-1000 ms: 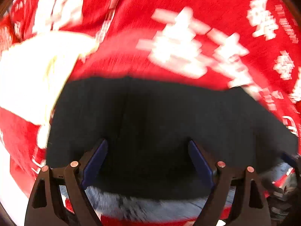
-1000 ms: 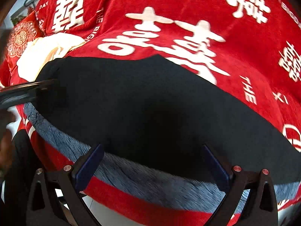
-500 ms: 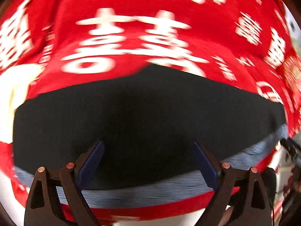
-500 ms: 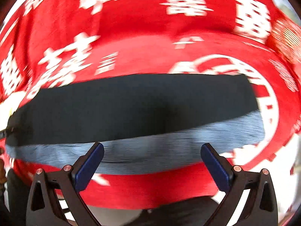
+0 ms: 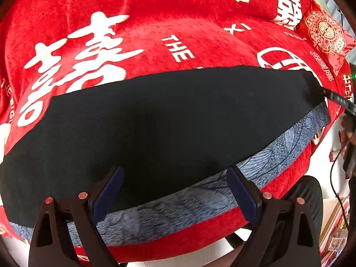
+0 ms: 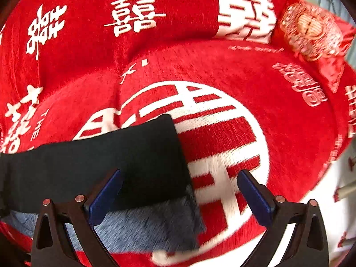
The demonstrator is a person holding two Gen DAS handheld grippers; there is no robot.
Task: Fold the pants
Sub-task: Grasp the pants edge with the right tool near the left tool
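1. Both my left gripper (image 5: pixel 175 191) and right gripper (image 6: pixel 179 194) gape apart, holding nothing.
2. Black pants (image 5: pixel 155 122) lie flat along the red blanket's (image 5: pixel 155 22) front edge, grey lining showing.

A red plush blanket (image 5: pixel 178 22) printed with white double-happiness characters and English lettering is covering a sofa, draping over the seat and rising up the backrest. A large white circular emblem (image 6: pixel 222 133) is sitting on the blanket toward the seat's right end. A red cushion (image 5: pixel 324 31) with a gold medallion pattern is leaning in the far right corner of the sofa. Pale white floor (image 6: pixel 338 218) is showing beyond the blanket's front right edge. Bright, even light is falling across the fabric.
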